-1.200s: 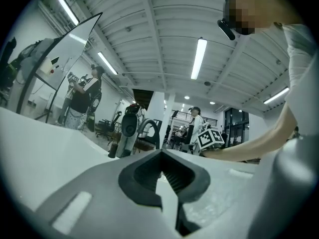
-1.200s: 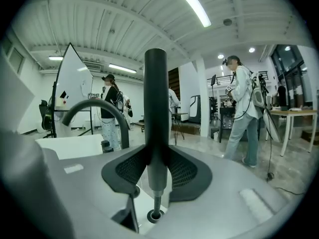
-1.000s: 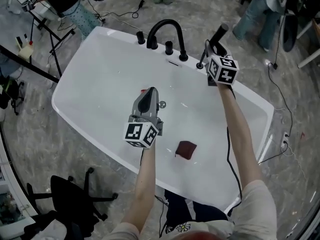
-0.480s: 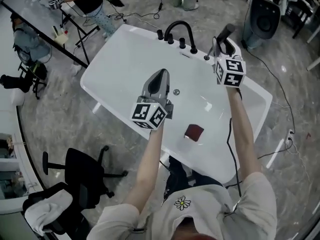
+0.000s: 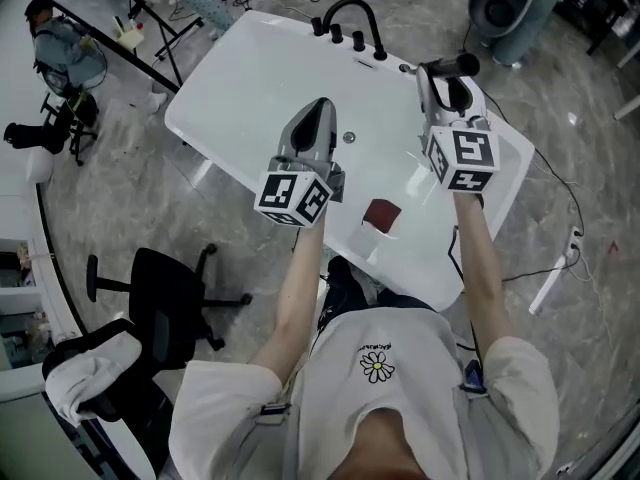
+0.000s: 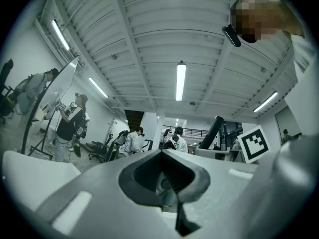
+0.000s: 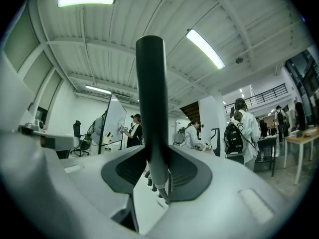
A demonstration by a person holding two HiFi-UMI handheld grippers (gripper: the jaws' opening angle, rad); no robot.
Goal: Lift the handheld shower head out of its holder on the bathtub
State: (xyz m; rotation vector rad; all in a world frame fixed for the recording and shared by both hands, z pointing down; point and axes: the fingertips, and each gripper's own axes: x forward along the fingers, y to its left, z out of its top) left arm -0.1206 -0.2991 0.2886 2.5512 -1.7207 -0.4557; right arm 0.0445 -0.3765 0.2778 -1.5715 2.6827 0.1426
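The black handheld shower head (image 5: 455, 66) is clamped between the jaws of my right gripper (image 5: 440, 80), over the far right rim of the white bathtub (image 5: 200, 98). In the right gripper view its black handle (image 7: 151, 103) stands upright between the jaws of the right gripper (image 7: 155, 180), against the ceiling, and its thin lower end shows below the pads. The holder is hidden behind the gripper. My left gripper (image 5: 321, 110) hovers over the middle of the tub, shut and empty. In its own view the left gripper (image 6: 167, 183) points up at the ceiling.
A black arched faucet (image 5: 350, 13) with knobs stands on the tub's far rim. A dark red cloth (image 5: 381, 215) lies in the tub, with the drain (image 5: 349, 138) further in. A black office chair (image 5: 170, 298) stands on the left floor and cables (image 5: 560, 258) trail on the right.
Both grippers have risen toward the head camera. The right one has carried the shower head up and away from the tub rim, and the handle now lies more level.
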